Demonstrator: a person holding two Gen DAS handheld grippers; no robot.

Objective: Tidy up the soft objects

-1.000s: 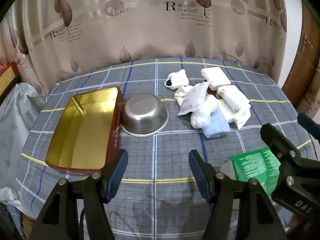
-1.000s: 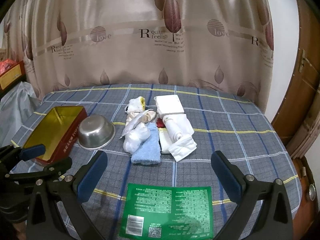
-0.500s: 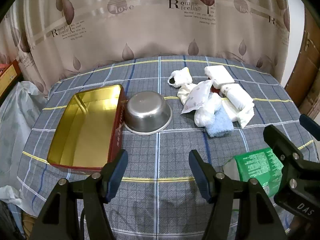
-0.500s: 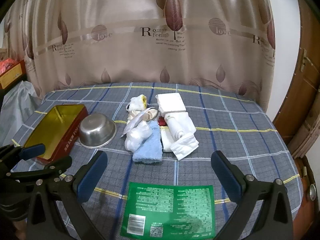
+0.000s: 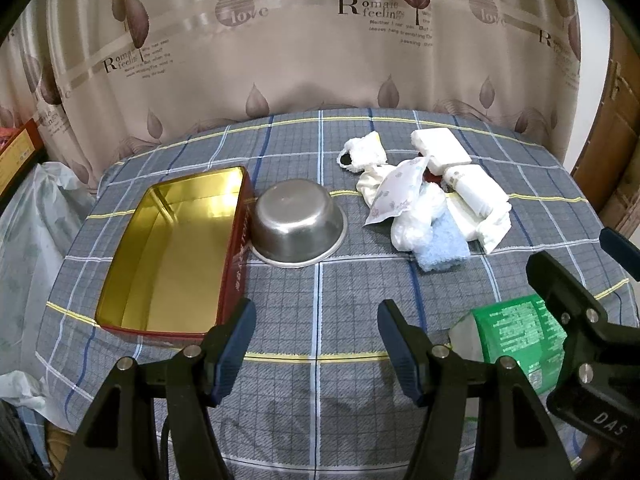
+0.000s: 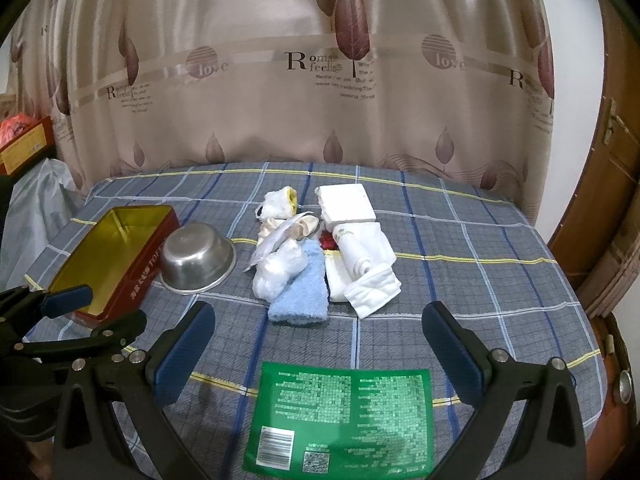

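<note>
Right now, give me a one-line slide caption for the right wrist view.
Open right gripper above a green packet, facing a pile of soft items, an upturned steel bowl and an empty tin.

A room in a home, with a cloth-covered table set against a curtain.

A beige curtain printed with leaves and the words "Romantic feelings" and "love" hangs along the far edge of a table under a grey plaid tablecloth. A wooden door with a handle stands past the right edge. Past the left edge are a plastic bag and a red and yellow box. On the cloth lie household oddments: a red tin, a steel bowl, and folded cloths and packets.
</note>
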